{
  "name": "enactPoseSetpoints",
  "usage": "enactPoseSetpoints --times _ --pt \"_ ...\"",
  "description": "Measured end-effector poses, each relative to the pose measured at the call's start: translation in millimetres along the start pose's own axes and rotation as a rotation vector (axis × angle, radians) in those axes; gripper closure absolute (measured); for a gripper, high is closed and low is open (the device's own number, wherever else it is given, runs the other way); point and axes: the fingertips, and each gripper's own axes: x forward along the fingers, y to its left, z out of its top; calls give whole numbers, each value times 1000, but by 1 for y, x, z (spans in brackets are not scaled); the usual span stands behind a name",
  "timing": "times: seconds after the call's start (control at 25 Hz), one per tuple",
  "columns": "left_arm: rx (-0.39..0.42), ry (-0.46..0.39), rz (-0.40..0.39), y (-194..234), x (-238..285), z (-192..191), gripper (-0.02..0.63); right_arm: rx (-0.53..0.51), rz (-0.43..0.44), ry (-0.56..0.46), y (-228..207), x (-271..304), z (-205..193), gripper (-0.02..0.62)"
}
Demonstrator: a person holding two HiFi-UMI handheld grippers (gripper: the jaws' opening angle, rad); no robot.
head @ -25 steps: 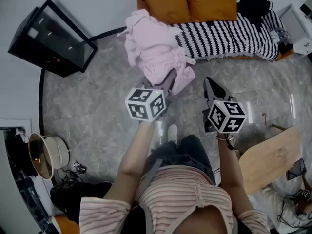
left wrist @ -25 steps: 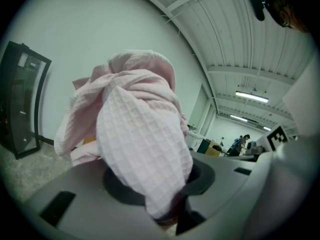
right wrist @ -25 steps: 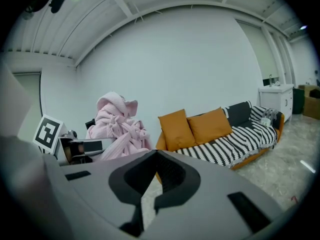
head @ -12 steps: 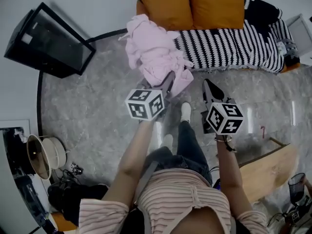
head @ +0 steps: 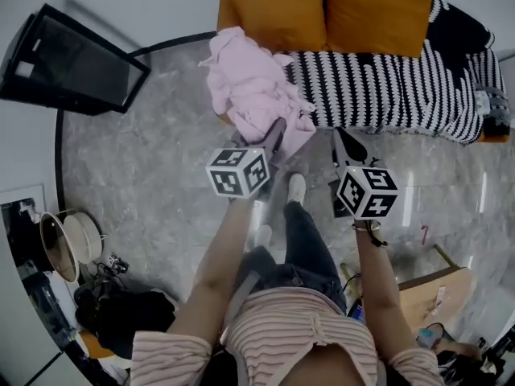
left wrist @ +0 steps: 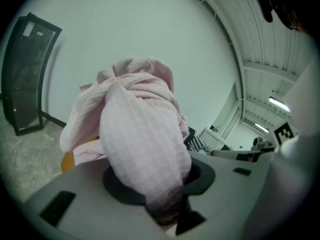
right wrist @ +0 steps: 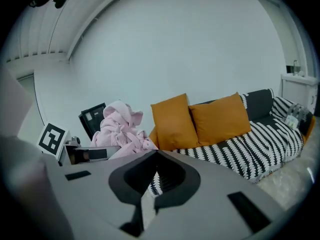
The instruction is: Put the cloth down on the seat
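A crumpled pink cloth (head: 253,91) hangs up and ahead from my left gripper (head: 278,133), which is shut on its lower end. In the left gripper view the cloth (left wrist: 137,129) bulges out of the jaws and hides most of what lies ahead. The cloth is in the air, in front of the left end of the sofa. The sofa seat (head: 378,87) carries a black-and-white striped blanket. My right gripper (head: 342,137) is beside the left one, shut and empty. In the right gripper view its jaws (right wrist: 156,155) point at the seat (right wrist: 240,144).
Two orange cushions (head: 269,10) (head: 374,14) lean on the sofa back. A black glass cabinet (head: 68,59) stands at the left wall, a round fan (head: 64,244) lower left. A wooden chair (head: 434,288) is at my right. My shoe (head: 296,187) steps on grey marble floor.
The person has stepped toward the sofa, which has come nearer. Both grippers keep their places in the view, with the cloth still held in the left.
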Motion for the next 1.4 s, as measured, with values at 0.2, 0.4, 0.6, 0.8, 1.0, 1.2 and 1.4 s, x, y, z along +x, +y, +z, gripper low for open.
enactPoseSetpoints --times 0.2,0.4,0.6,0.8,1.0,1.2,1.4 --pt "-42 31 40 25 51 -3 457 2 32 57 -27 55 3 588" --pt "-113 51 81 57 89 -11 457 -2 61 105 -37 110 1 588" --pt "-163 57 115 82 113 -23 457 -21 86 142 -41 146 -5 588" --pt "-213 55 129 102 130 -32 458 -18 88 175 -47 174 -13 588" --pt "-218 61 140 118 145 -45 458 -23 94 199 -49 195 -29 588" --pt "-260 62 144 130 164 -60 457 -46 95 237 -56 210 -43 588" --pt "-297 75 149 147 186 -76 457 -51 86 261 -64 228 -55 588"
